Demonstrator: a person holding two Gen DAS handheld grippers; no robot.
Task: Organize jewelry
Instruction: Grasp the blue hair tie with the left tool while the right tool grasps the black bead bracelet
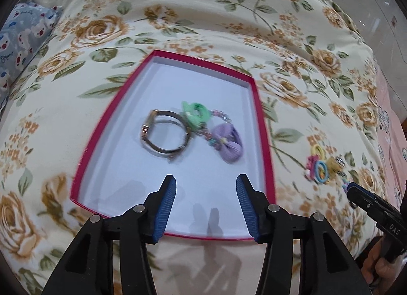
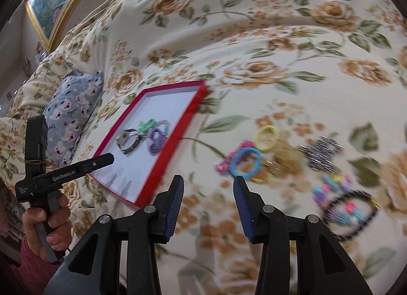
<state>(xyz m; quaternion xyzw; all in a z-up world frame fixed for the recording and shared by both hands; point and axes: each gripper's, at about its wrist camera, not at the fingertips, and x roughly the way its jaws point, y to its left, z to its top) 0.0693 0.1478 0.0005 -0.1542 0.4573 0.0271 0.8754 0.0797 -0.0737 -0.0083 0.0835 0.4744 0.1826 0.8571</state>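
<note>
A red-rimmed white tray lies on a floral bedspread and holds a metal watch, a green clip and a purple bow. My left gripper is open and empty above the tray's near end. The tray also shows in the right wrist view. My right gripper is open and empty, above the bedspread just short of a blue hair tie, a yellow hair tie, a sparkly clip and a beaded black bracelet.
A grey bear-print pillow lies left of the tray. A framed picture hangs at the far left. The left gripper's body and the hand holding it show at the left edge. The floral bedspread covers everything.
</note>
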